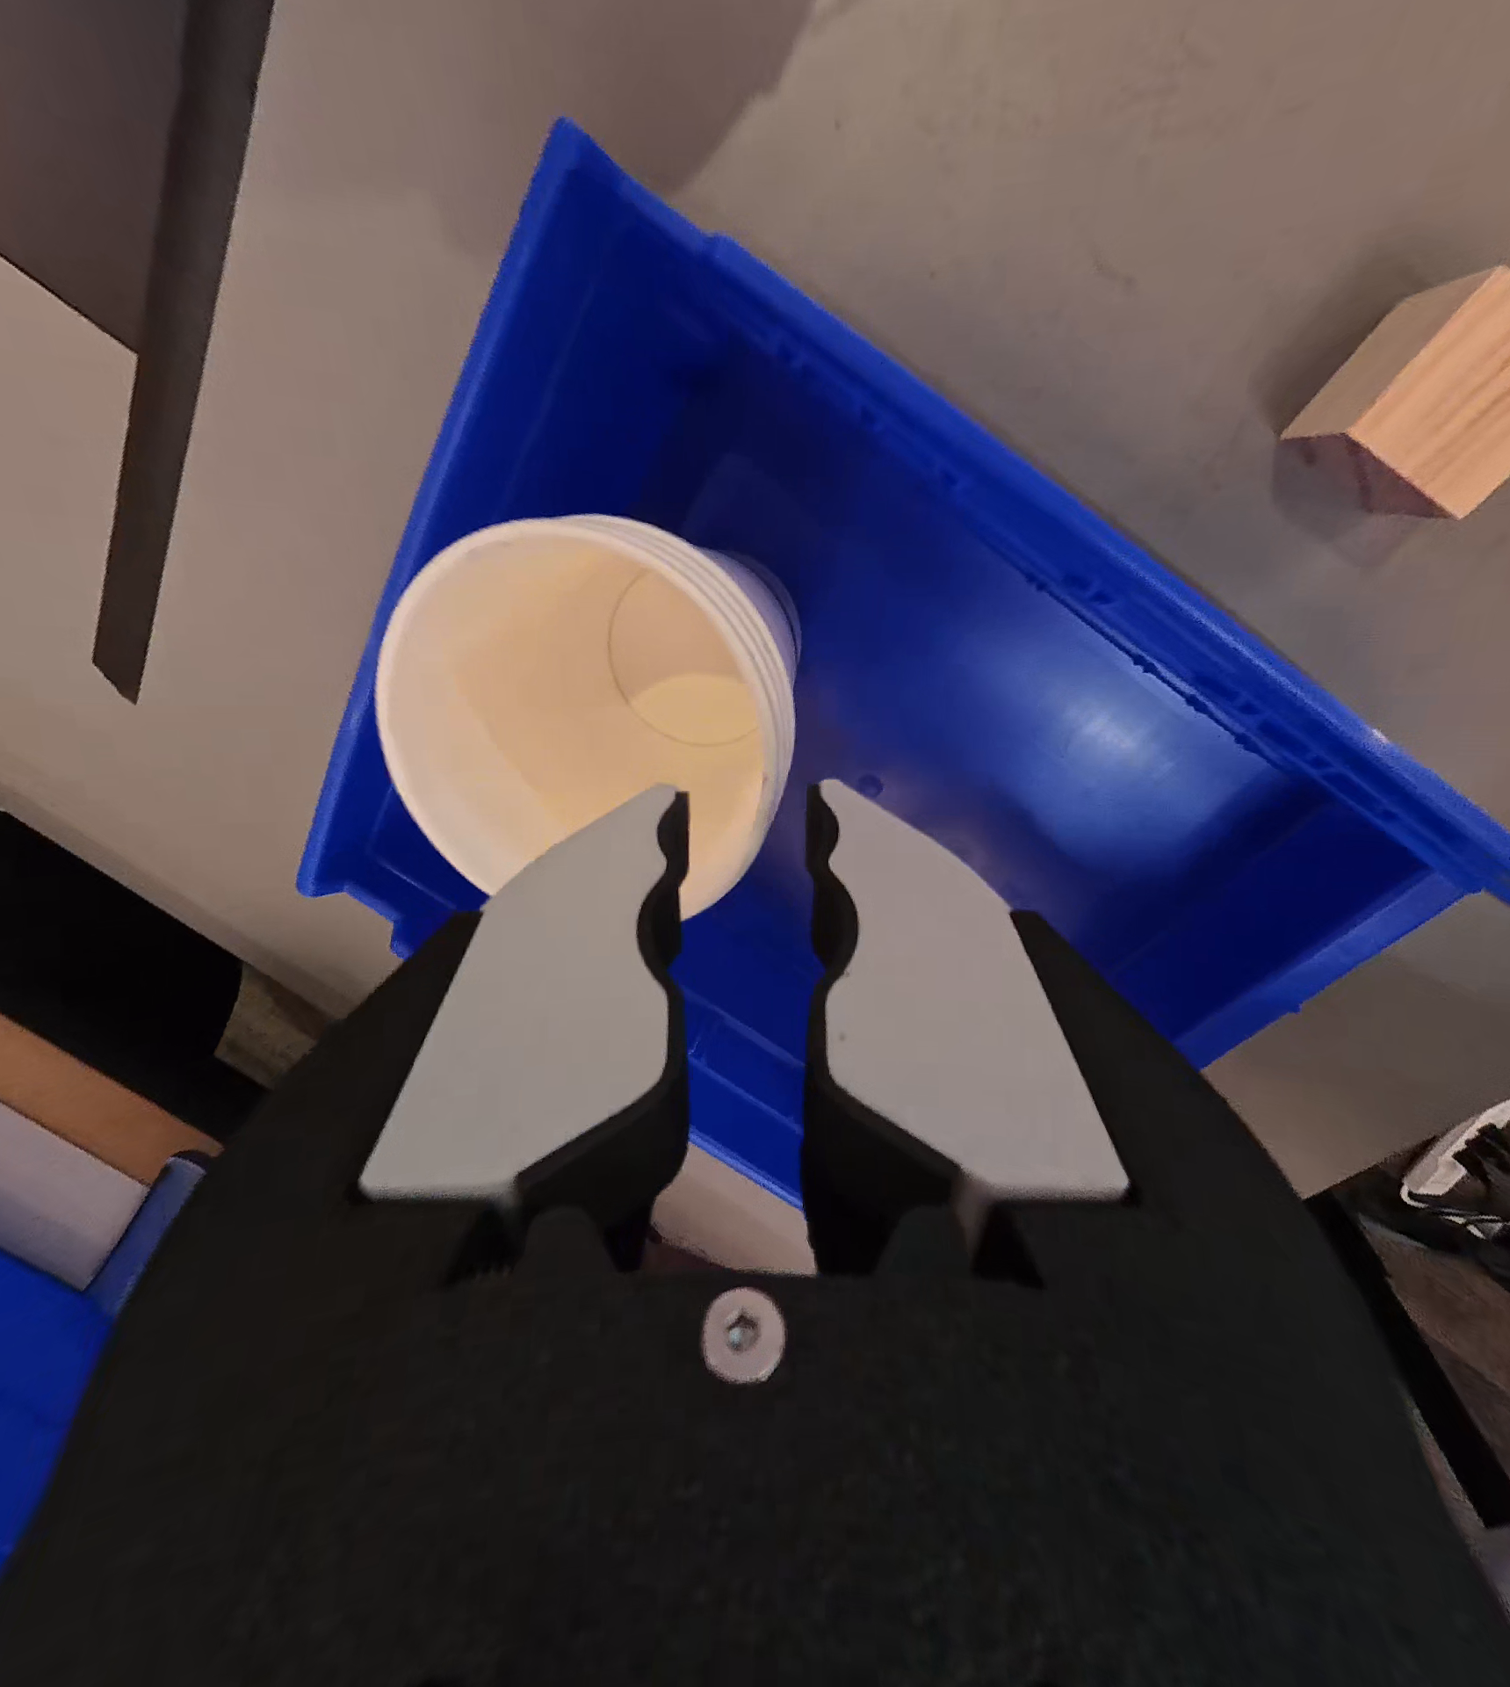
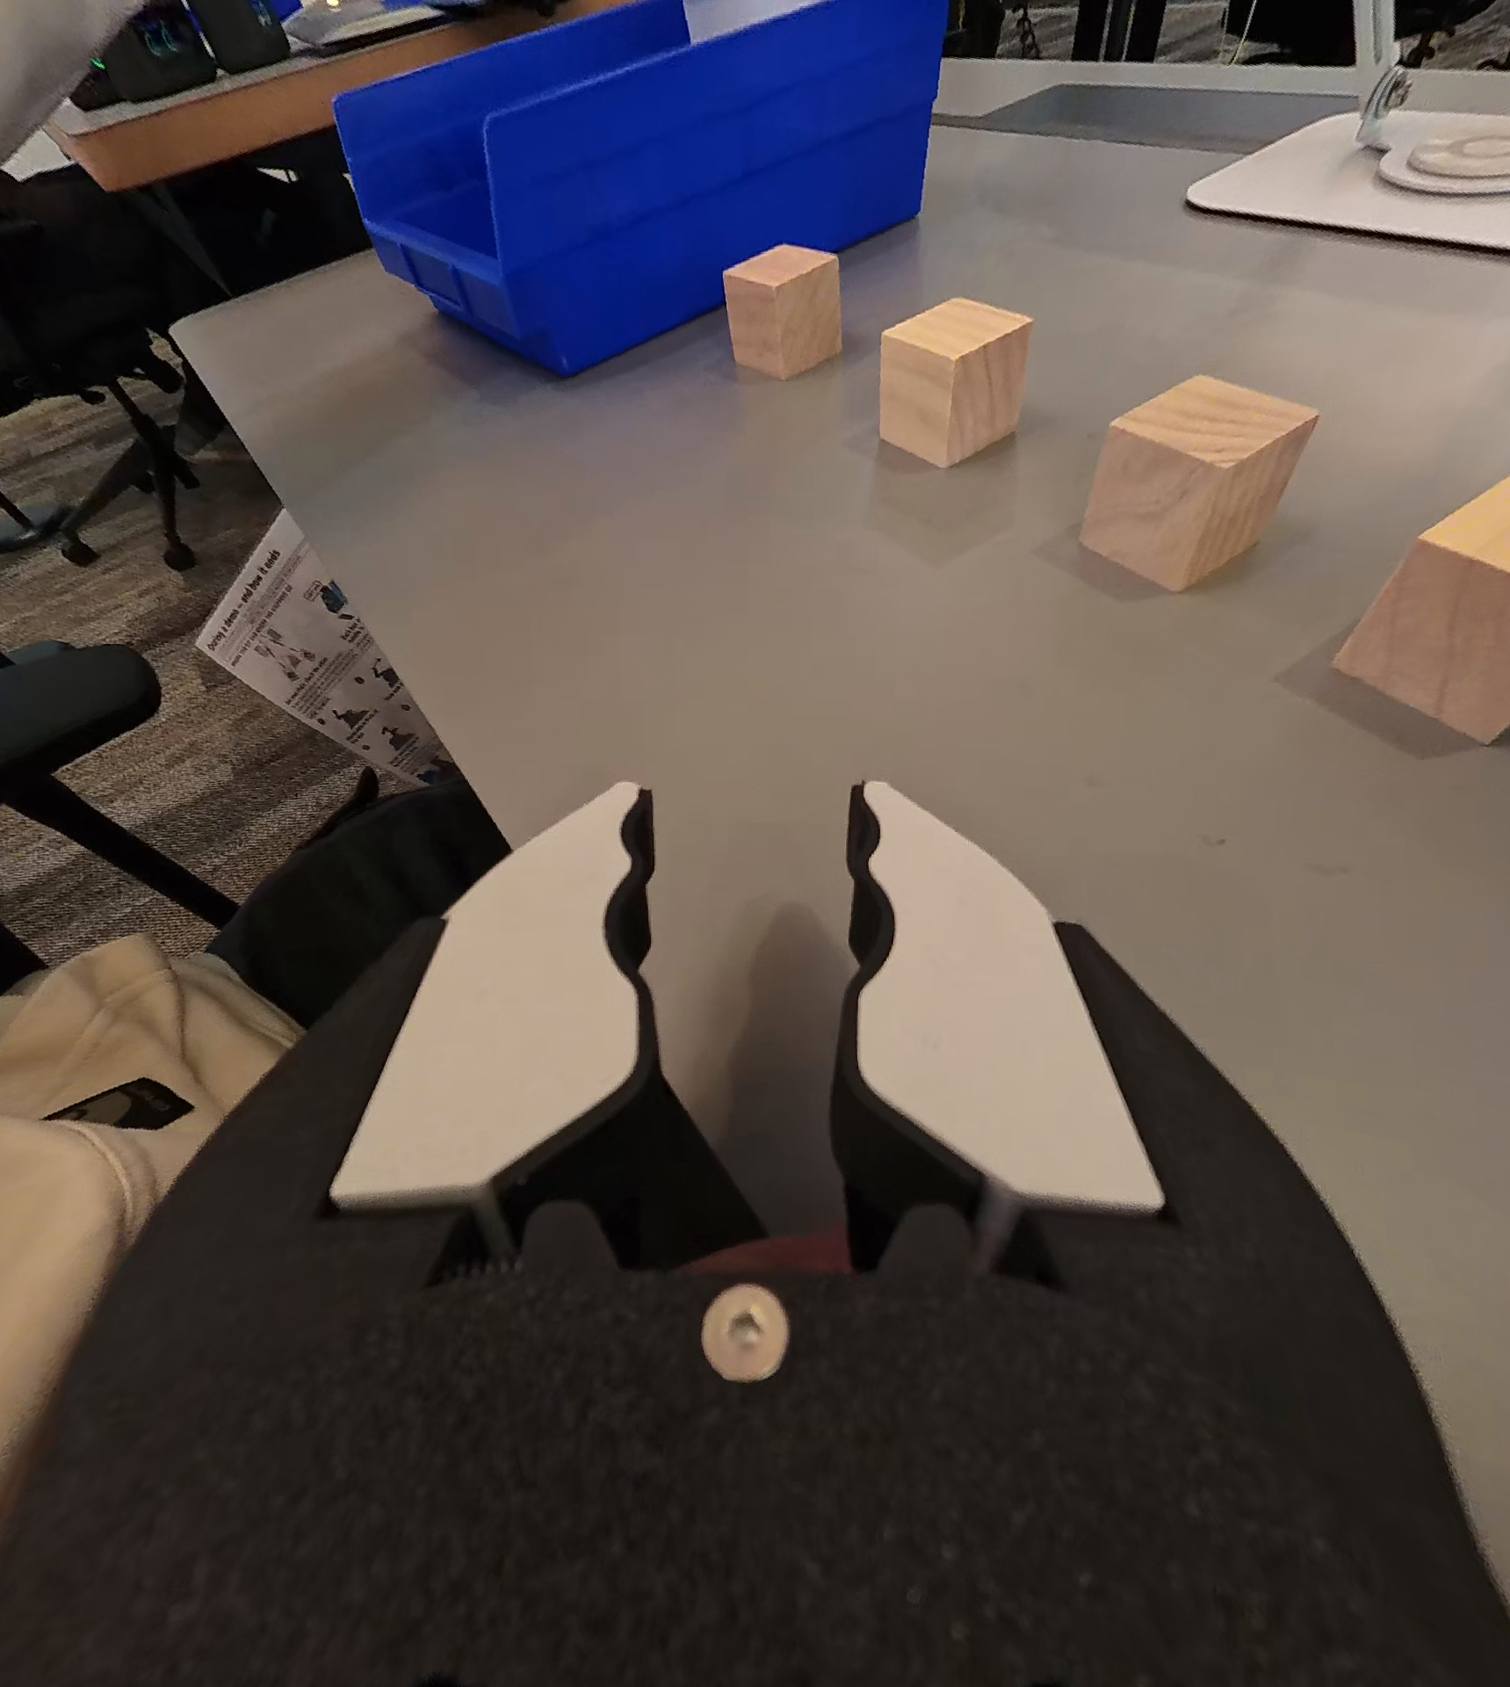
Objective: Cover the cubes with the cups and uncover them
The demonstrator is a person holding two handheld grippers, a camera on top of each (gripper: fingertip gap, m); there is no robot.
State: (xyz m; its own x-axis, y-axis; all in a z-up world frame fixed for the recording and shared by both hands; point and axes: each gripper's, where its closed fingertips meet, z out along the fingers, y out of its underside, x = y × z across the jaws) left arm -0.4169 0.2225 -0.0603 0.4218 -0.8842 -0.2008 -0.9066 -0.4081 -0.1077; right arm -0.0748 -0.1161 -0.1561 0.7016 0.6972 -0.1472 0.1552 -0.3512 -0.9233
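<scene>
A stack of white paper cups [image 1: 568,721] lies tilted in a blue bin [image 1: 1052,758], mouth toward the camera. My left gripper [image 1: 746,794] is open. Its jaws straddle the rim of the top cup, one finger inside the mouth and one outside. One wooden cube [image 1: 1454,402] shows beside the bin. In the right wrist view several wooden cubes stand in a row on the grey table [image 2: 733,593]; the nearest is [image 2: 1481,602] and the farthest [image 2: 783,310] is next to the blue bin [image 2: 687,183]. My right gripper [image 2: 751,794] is open and empty, low over the table.
A white pad with a stand [image 2: 1390,192] lies at the back right. The table's left edge runs diagonally, with a printed sheet [image 2: 322,657] hanging off it. Office chairs [image 2: 21,721] stand on the carpet beyond. A cream sleeve [image 2: 21,1187] is at the lower left.
</scene>
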